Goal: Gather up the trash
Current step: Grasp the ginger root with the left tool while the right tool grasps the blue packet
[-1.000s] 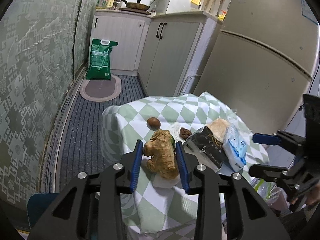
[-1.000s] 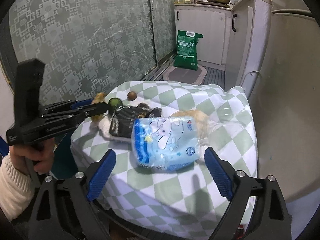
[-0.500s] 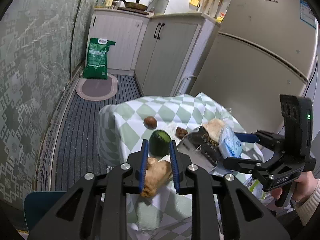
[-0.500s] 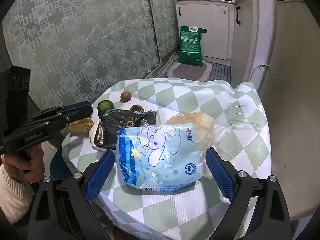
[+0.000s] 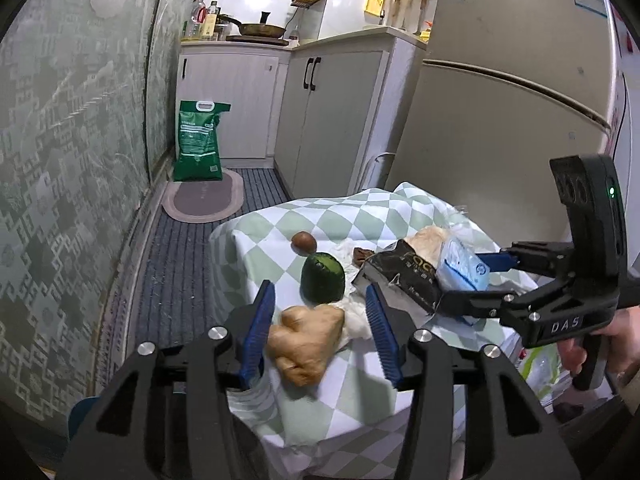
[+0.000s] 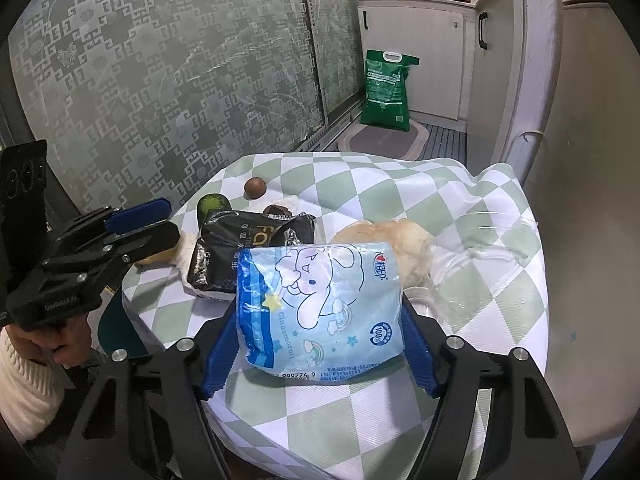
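Opening, the left gripper (image 5: 320, 328) straddled the ginger root (image 5: 306, 340) untouched; beside it, the right gripper (image 6: 316, 344) was closing on the blue tissue pack (image 6: 320, 312).

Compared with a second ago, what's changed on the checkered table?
The left gripper squeezed the ginger root and is opening again. The right gripper came forward around the blue tissue pack, its jaws closing. The black pouch, green fruit and brown ball stayed put.

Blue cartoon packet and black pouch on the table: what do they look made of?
Blue cartoon packet: thin plastic film by the look, soft sheen, wrinkles, printed artwork. Black pouch: probably foil-lined or glossy plastic, creased with bright glints, though the lining cannot be confirmed.
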Motion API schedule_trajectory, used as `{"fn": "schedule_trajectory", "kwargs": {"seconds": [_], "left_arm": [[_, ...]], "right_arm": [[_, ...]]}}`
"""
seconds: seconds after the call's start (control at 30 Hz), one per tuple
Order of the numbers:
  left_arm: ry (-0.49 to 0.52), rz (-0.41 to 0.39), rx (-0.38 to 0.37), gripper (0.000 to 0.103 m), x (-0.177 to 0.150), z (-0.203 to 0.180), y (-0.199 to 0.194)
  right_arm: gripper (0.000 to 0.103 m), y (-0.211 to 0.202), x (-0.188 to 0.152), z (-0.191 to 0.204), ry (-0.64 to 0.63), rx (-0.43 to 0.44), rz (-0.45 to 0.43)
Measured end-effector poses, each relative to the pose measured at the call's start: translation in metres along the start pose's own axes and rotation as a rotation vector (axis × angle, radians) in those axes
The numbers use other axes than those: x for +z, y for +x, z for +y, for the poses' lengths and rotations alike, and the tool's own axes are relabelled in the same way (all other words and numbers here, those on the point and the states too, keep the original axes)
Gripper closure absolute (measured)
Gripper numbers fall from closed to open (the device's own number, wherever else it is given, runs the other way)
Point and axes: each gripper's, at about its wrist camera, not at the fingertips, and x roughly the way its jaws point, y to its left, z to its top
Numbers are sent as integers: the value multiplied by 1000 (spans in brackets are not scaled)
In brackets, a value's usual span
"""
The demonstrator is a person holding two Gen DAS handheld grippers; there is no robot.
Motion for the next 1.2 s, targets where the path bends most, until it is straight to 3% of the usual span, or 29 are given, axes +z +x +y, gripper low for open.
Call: {"fn": "schedule_trajectory", "kwargs": {"seconds": [0.2, 0.4, 0.5, 0.67, 1.2], "left_arm": [[-38, -6, 5, 47, -2, 13, -1], [-9, 45, -22, 47, -9, 12, 9], [8, 39, 1, 59, -10, 10, 7], [-8, 34, -3, 67, -11, 17, 4], [-107, -48, -78, 69, -3, 29, -18]], "right_arm": [[32, -1, 0, 0, 17, 14, -4], [32, -2, 0, 0, 11, 16, 2], [35, -4, -1, 0, 12, 18, -4], [40, -9, 2, 5, -2, 16, -14], [51, -30, 2, -8, 82, 70, -58]]}}
